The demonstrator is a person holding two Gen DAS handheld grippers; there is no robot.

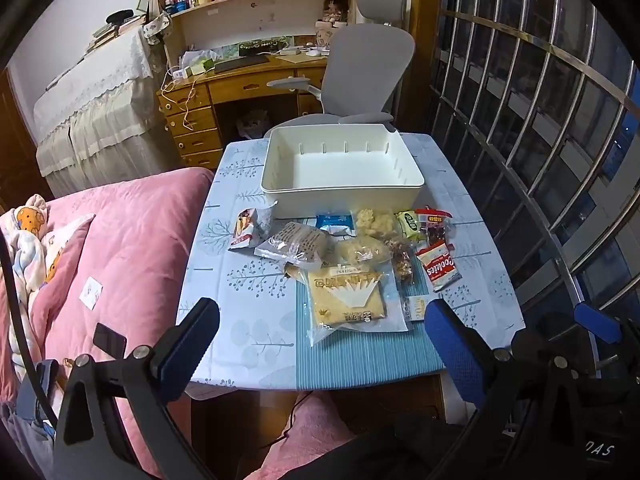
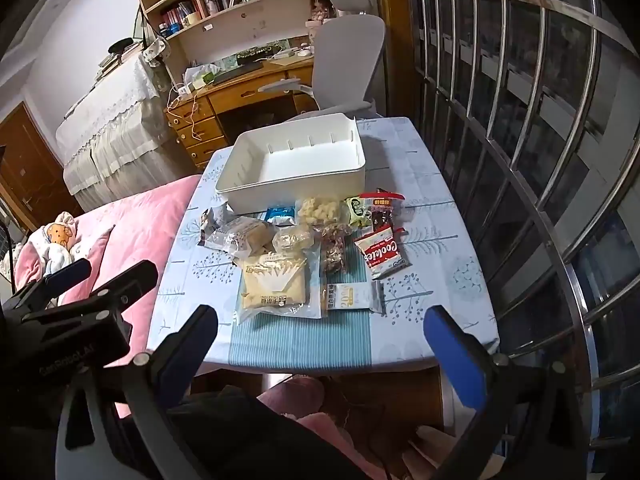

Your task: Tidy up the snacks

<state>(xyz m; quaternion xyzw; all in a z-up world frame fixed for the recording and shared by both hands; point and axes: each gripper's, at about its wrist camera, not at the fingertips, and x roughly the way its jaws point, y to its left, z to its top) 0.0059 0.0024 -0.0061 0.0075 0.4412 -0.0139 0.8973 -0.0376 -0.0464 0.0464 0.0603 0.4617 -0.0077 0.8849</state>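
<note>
Left wrist view: while the left gripper (image 1: 320, 320) hovers with jaws wide apart and empty, the packaged snacks (image 1: 348, 252) lie clustered on the pale leaf-patterned tablecloth (image 1: 236, 272), just in front of the empty white rectangular plastic bin (image 1: 340, 192).
Right wrist view: right gripper (image 2: 320, 324) jaws likewise spread, gripping nothing; red-and-white cookies packet (image 2: 382, 254) lies right of the cluster; bin beyond.

At frame centre a white bin (image 1: 342, 168) stands empty on the tabletop (image 1: 240, 280), snack packets (image 1: 348, 256) just below it; the left gripper (image 1: 320, 320) gapes wide, holding nothing.
</note>
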